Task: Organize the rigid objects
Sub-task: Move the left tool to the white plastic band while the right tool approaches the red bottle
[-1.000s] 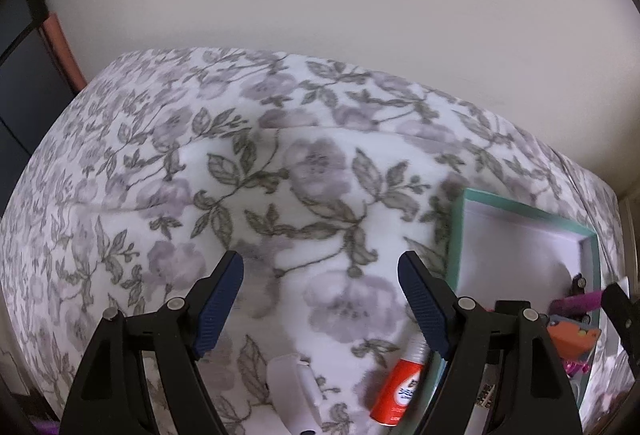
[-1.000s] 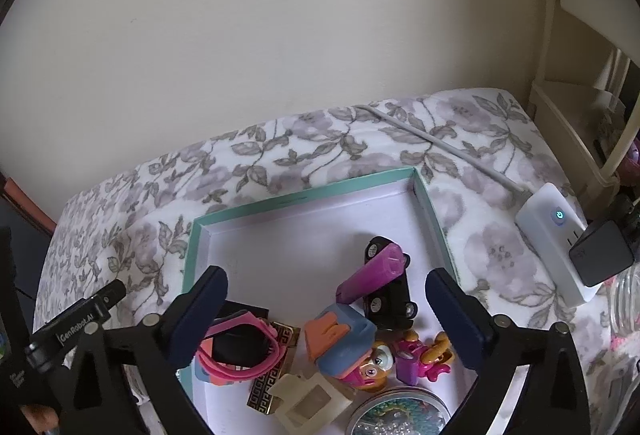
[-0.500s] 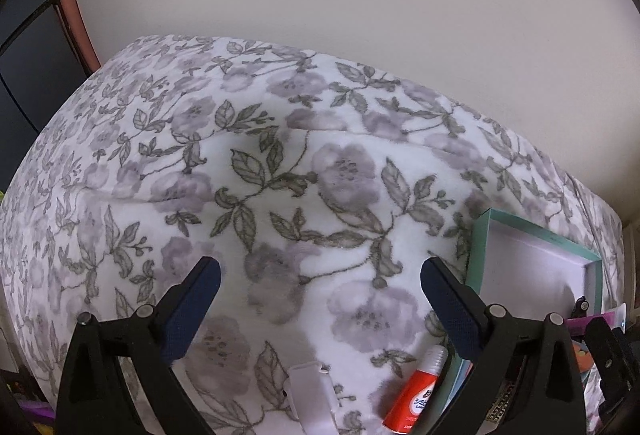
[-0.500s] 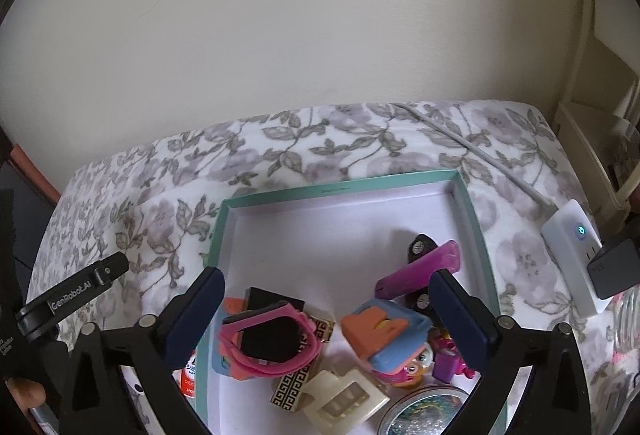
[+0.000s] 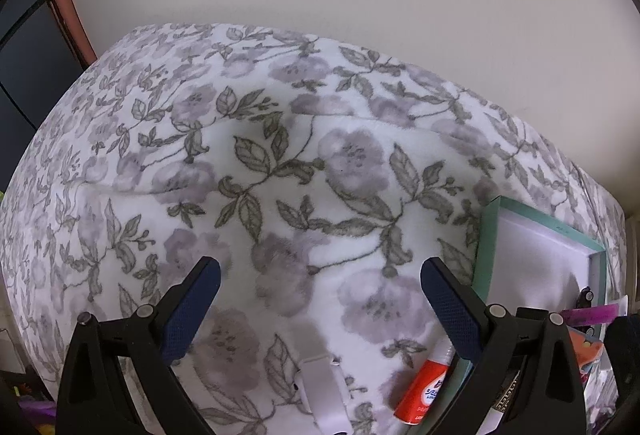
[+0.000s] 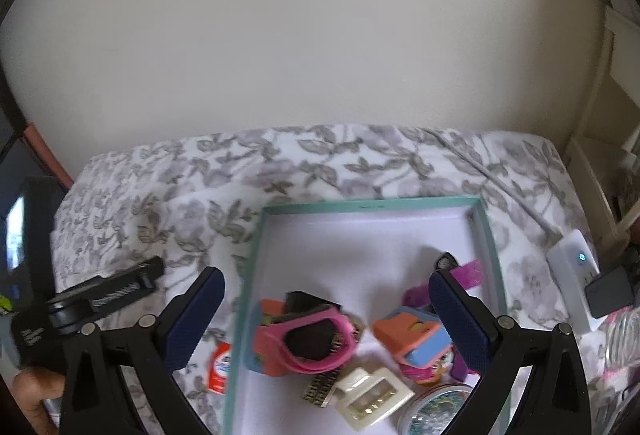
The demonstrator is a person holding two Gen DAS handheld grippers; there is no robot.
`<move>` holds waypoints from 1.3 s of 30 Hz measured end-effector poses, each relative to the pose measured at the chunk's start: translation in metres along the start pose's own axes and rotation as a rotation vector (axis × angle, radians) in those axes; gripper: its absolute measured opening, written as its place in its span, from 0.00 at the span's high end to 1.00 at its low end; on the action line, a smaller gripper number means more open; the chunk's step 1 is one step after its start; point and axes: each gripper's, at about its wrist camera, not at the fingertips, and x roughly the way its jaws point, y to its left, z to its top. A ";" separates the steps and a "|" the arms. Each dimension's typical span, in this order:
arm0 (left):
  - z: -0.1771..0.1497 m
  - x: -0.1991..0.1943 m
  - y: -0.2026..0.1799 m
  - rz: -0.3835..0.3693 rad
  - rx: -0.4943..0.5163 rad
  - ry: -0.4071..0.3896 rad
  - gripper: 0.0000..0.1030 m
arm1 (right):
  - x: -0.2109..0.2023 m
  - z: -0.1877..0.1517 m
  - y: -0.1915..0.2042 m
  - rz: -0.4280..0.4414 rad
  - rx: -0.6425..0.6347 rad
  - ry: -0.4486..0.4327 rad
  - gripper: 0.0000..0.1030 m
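A teal-rimmed white box [image 6: 490, 235] lies on the floral blanket [image 5: 280, 175]. Its near half holds a pink band on an orange block [image 6: 308, 339], an orange-and-blue toy [image 6: 416, 335], a purple stick [image 6: 468, 269], a cream clip [image 6: 372, 399] and a glitter tin [image 6: 436, 411]. My right gripper [image 6: 326, 311] is open and empty above these. My left gripper [image 5: 318, 293] is open and empty over the blanket, left of the box [image 5: 486, 259]. A red-capped glue tube [image 5: 426, 391] lies beside the box's left wall, and a white clip [image 5: 324, 391] lies left of it.
A white power strip [image 6: 572, 275] and a black adapter [image 6: 608, 291] lie right of the box, with a cable [image 6: 508, 191] across the blanket. A cream wall [image 6: 320, 35] runs behind. A cream shelf [image 6: 616, 83] stands at far right.
My left gripper has opened wider and pulled back and up. My right gripper has drawn back and left, so the box's contents sit closer to its fingers.
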 end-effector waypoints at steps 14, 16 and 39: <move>0.005 -0.009 0.023 0.002 -0.034 0.078 0.03 | 0.001 -0.003 0.036 0.066 -0.039 0.049 0.00; 0.003 -0.014 0.029 0.001 -0.062 0.102 0.03 | -0.005 -0.004 0.038 0.084 -0.018 0.061 0.00; -0.055 -0.033 0.068 -0.052 -0.116 0.175 0.03 | -0.075 -0.019 0.061 0.085 0.004 -0.090 0.00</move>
